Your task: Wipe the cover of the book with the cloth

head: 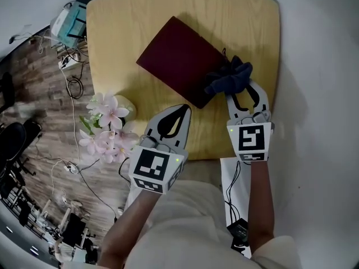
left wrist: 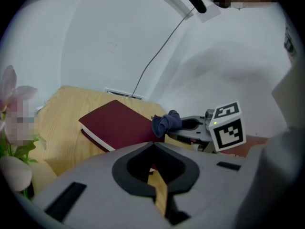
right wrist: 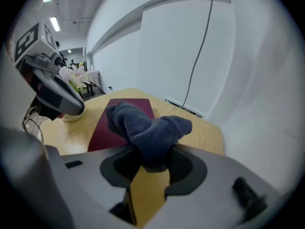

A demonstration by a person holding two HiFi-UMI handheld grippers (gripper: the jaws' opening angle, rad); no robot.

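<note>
A dark red book [head: 179, 58] lies closed and slanted on the wooden table [head: 123, 32]. A bunched dark blue cloth [head: 230, 76] rests at the book's near right corner, and my right gripper [head: 238, 87] is shut on it. In the right gripper view the cloth [right wrist: 147, 128] bulges up from between the jaws [right wrist: 153, 159], with the book [right wrist: 102, 128] beyond it. My left gripper [head: 184, 110] hovers over the table's near edge just short of the book, jaws shut with nothing in them. The left gripper view shows the book [left wrist: 119, 123] and the cloth [left wrist: 167, 123] ahead.
A pale vase [head: 128, 106] with pink flowers [head: 106, 125] stands at the table's near left corner, close to my left gripper. Cables [head: 73, 86] and a light box [head: 67, 21] lie on the wood floor to the left. A white wall runs along the right side.
</note>
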